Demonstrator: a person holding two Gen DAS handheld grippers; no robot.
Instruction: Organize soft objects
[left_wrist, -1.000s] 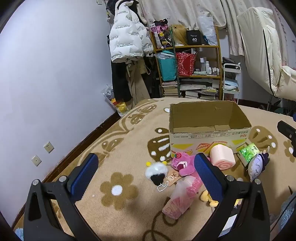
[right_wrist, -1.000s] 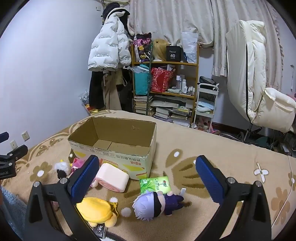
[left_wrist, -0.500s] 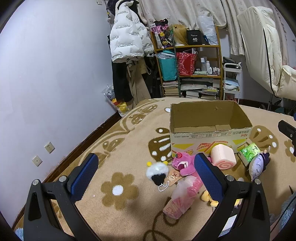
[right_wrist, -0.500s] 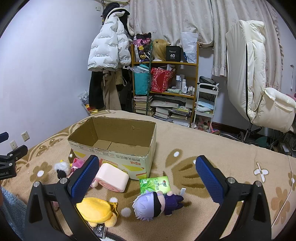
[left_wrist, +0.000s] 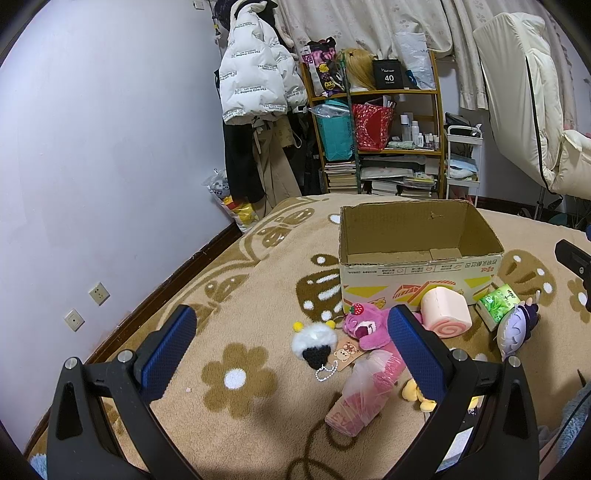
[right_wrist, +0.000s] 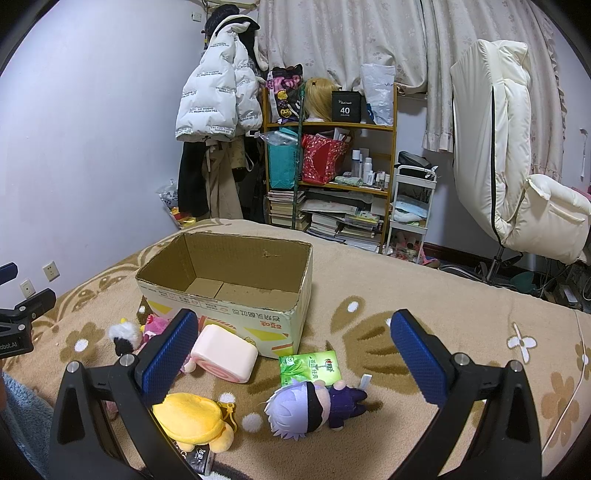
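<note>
An open, empty cardboard box stands on a tan flowered blanket. Soft toys lie in front of it: a pink roll cushion, a pink plush bear, a white-and-black pompom plush, a yellow plush and a purple-haired doll. My left gripper is open and empty, above the pompom and bear. My right gripper is open and empty, above the doll and a green packet.
A pink plastic-wrapped pack lies near the left gripper. A cluttered shelf, hanging coats and a cream chair stand beyond the bed. A wall with sockets runs along the left.
Both grippers have barely shifted; the views are almost unchanged and nothing was taken hold of.
</note>
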